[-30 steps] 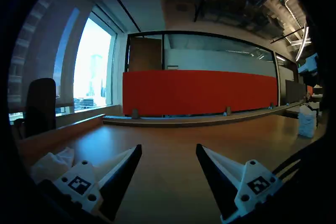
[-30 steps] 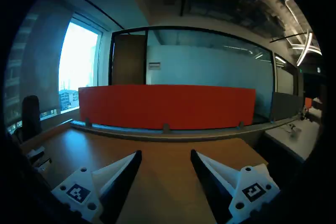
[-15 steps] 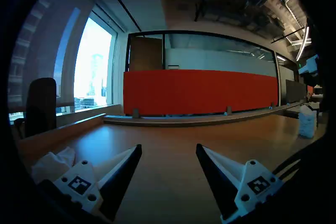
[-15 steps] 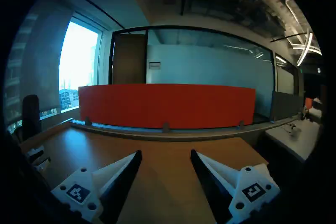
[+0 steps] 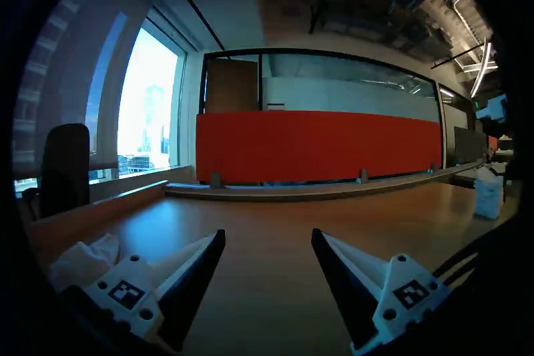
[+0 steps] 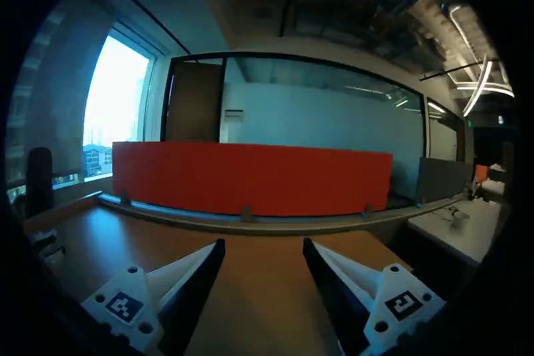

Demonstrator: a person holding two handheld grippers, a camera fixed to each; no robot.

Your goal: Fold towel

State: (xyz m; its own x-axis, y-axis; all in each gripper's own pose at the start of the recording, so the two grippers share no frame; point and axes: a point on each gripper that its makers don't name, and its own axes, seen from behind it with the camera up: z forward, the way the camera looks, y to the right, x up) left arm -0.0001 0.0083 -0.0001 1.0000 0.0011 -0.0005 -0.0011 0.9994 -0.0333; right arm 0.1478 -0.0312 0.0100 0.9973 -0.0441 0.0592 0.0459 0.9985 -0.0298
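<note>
Left gripper [image 5: 267,232]: We see its two fingers wide apart. Nothing is between them. They hang just over the table.
Right gripper [image 6: 263,242]: Its two fingers are apart too, and they hold nothing.
Towel [image 5: 83,262]: In the left gripper view we see a white, crumpled cloth low on the left. It lies on the table, just beside the left gripper's finger. No finger presses on it.
Table [image 5: 280,206]: It is brown wood, and it runs away from us under both grippers.
White bundle [image 5: 488,192]: It stands on the table far to the right in the left gripper view. We cannot tell what it is.
Chair [image 5: 63,165]: A dark chair back stands at the left, behind the table's edge.
Red screen [image 5: 320,145]: A long red board stands along the far side of the table.
Window [image 5: 147,109]: It is bright, with tall buildings outside.
Door [image 5: 230,85]: A brown door shows behind the red screen, next to a glass wall.
</note>
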